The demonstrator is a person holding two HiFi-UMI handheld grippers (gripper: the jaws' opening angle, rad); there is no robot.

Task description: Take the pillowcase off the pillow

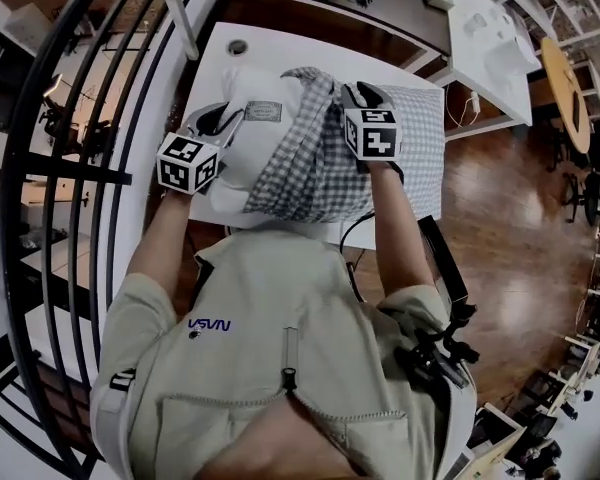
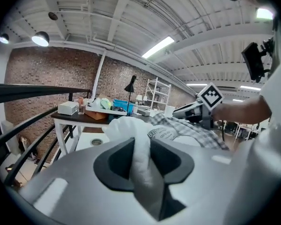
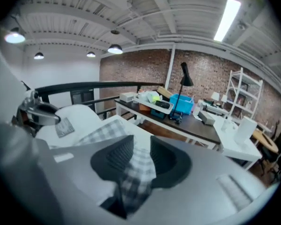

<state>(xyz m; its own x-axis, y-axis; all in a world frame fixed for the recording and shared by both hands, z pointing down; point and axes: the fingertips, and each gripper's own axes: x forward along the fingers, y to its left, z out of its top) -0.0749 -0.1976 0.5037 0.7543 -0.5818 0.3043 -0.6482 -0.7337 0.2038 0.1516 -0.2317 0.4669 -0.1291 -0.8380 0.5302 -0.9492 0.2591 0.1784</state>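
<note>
A white pillow (image 1: 252, 133) with a sewn label lies on the white table (image 1: 280, 43), its left end bare. The grey checked pillowcase (image 1: 310, 163) is bunched round its right part. My left gripper (image 1: 223, 120) is at the pillow's left end. In the left gripper view, my left gripper (image 2: 141, 146) is shut on a fold of white pillow (image 2: 131, 130), which fills the gap between the pads. My right gripper (image 1: 356, 95) is on the pillowcase's right side. In the right gripper view, my right gripper (image 3: 140, 149) pinches a bunch of checked pillowcase (image 3: 136, 175).
More checked cloth (image 1: 420, 148) lies flat on the table to the right of my right gripper. A black railing (image 1: 100, 118) runs along the left. Beyond the table stands a dark desk (image 3: 196, 125) with a blue box, a lamp and clutter. Wooden floor (image 1: 500, 208) is to the right.
</note>
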